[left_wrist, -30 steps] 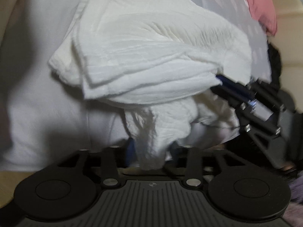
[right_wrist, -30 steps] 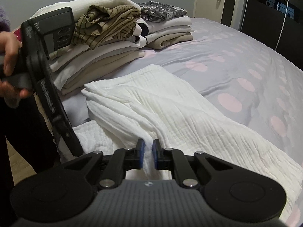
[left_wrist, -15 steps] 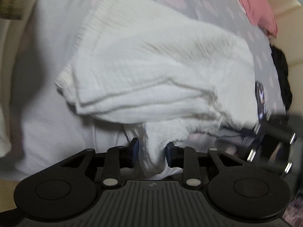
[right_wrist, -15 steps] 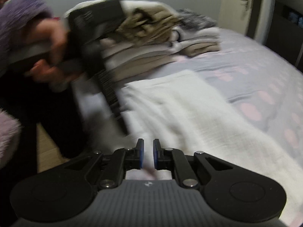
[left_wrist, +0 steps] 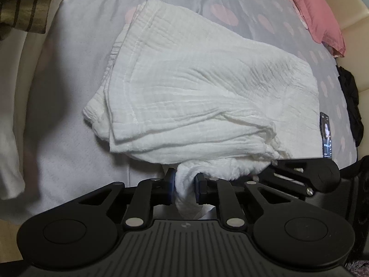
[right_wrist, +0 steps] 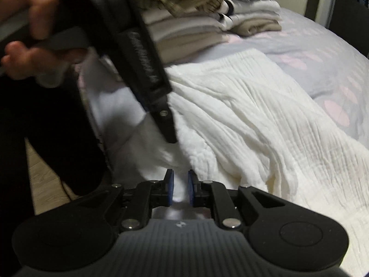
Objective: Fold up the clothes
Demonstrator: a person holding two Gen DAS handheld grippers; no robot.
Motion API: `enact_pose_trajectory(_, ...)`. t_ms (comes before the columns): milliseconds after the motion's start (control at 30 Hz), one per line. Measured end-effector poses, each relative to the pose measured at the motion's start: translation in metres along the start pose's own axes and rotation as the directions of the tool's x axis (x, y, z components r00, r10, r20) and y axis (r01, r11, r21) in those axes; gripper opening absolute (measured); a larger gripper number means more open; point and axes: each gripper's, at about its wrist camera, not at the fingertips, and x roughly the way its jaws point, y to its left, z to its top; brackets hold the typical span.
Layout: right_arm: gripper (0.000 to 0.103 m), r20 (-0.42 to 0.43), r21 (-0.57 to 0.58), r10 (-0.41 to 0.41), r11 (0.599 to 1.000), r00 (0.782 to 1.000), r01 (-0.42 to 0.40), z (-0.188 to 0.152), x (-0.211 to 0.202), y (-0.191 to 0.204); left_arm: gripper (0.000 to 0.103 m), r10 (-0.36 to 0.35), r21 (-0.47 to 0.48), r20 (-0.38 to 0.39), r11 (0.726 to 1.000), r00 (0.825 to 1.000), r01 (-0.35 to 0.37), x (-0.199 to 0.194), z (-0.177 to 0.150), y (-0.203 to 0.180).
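A white crinkled muslin cloth (left_wrist: pixel 203 92) lies folded in layers on the grey bedspread with pink dots (left_wrist: pixel 76 73). My left gripper (left_wrist: pixel 184 185) is shut on a bunched bit of the cloth's near edge, which hangs down between its pads. At the lower right of the left wrist view, my right gripper's black body (left_wrist: pixel 306 175) reaches in to the same edge. In the right wrist view the cloth (right_wrist: pixel 265 120) stretches away to the right. My right gripper (right_wrist: pixel 179 190) pinches white fabric in a narrow gap. A hand (right_wrist: pixel 30 30) holds the blurred left gripper (right_wrist: pixel 147 76), tip down on the cloth.
Stacks of folded clothes (right_wrist: pixel 203 25) stand at the far side of the bed. A pink pillow (left_wrist: pixel 316 13), a black garment (left_wrist: pixel 350 101) and a phone (left_wrist: pixel 326 136) lie to the right. Wooden floor (right_wrist: pixel 43 184) shows beside the bed edge.
The cloth has come down from hanging and now lies flatter on the bed. The left gripper has swung closer in front of the right one. Both still hold the near edge.
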Motion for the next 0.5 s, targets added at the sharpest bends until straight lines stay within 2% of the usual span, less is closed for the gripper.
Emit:
enact_pose_trajectory(67, 0.032, -0.006, 0.005, 0.013, 1.000, 1.000, -0.013, 0.001, 0.008, 0.000, 0.014, 0.000, -0.007, 0.003, 1.000, 1.000, 0.000, 0.001, 0.000, 0.002)
enact_pose_trajectory(133, 0.032, -0.011, 0.002, 0.019, 1.000, 1.000, -0.019, 0.001, 0.015, 0.002, 0.014, 0.000, -0.014, 0.007, 1.000, 1.000, 0.000, 0.003, 0.001, 0.003)
enact_pose_trajectory(167, 0.030, -0.008, 0.005, 0.020, 1.000, 1.000, -0.020, 0.001, 0.018, 0.002, 0.014, 0.000, -0.017, 0.008, 1.000, 1.000, 0.000, 0.003, 0.001, 0.004)
enact_pose_trajectory(233, 0.020, -0.002, 0.022, 0.024, 0.999, 1.000, -0.024, 0.001, 0.020, -0.001, 0.014, 0.004, -0.020, 0.011, 1.000, 1.000, -0.003, 0.004, 0.001, 0.005)
enact_pose_trajectory(267, 0.006, 0.000, 0.037, 0.024, 0.999, 1.000, -0.024, 0.003, 0.019, -0.003, 0.014, 0.009, -0.018, 0.011, 1.000, 1.000, -0.009, 0.005, 0.002, 0.005)
enact_pose_trajectory(400, 0.003, 0.013, 0.097, 0.045, 0.994, 0.999, -0.046, 0.002, 0.001, -0.011, 0.014, 0.007, -0.023, 0.020, 1.000, 1.000, -0.006, 0.004, 0.001, 0.006)
enact_pose_trajectory(500, 0.002, 0.021, 0.077, 0.049, 0.996, 0.999, -0.051, -0.002, -0.021, -0.003, 0.018, -0.005, -0.027, 0.021, 1.000, 1.000, 0.005, 0.002, 0.000, 0.006)
